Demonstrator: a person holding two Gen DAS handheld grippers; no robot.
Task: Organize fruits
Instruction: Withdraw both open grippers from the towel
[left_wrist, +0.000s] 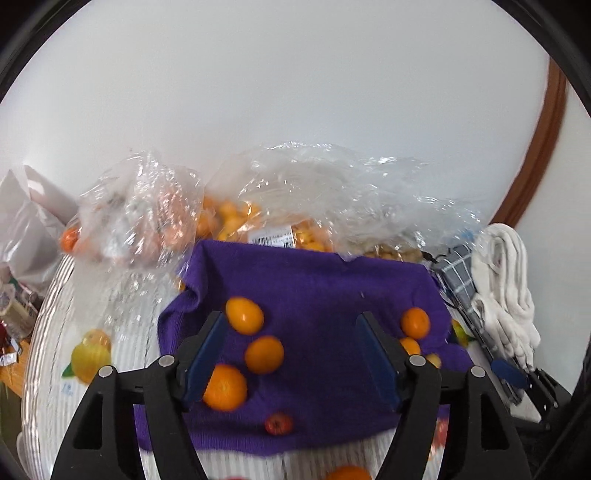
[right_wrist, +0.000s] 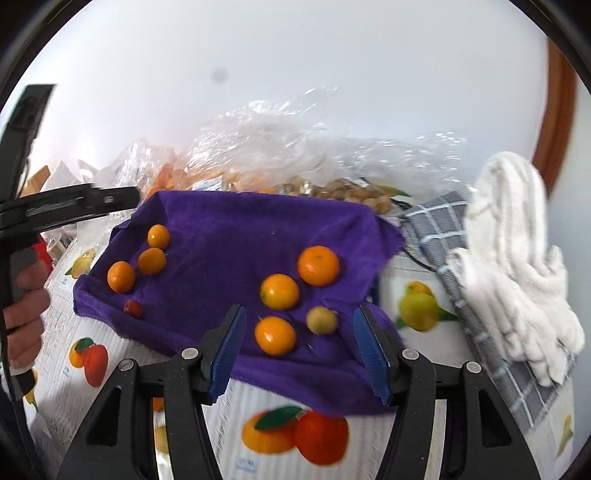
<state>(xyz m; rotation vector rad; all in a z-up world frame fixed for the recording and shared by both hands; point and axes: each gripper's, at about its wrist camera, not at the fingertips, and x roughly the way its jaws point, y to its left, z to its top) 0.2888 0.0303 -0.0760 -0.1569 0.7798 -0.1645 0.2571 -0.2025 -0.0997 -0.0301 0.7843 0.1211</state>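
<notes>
The counter (right_wrist: 325, 402), under a fruit-print cover, holds a purple cloth (right_wrist: 221, 236), clear bags (right_wrist: 266, 147), a checked cloth (right_wrist: 436, 229) and a white towel (right_wrist: 517, 251).

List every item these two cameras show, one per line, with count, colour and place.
Purple terry cloth: one, purple, spread on the fruit-printed table cover.
Round orange citrus fruits: six, orange, on the cloth; three left, three right.
Small red fruit: one, red, cloth's left front edge.
Small yellow-green fruit: one, beside the right trio.
Clear plastic bags of fruit: several, transparent, behind the cloth.
Grey checked towel: one, right of the cloth.
White knitted cloth: one, on the checked towel.
Left gripper: black with blue pads, open, empty.
Right gripper: same, open, empty.
Hand: one, holding the left gripper's handle.
</notes>
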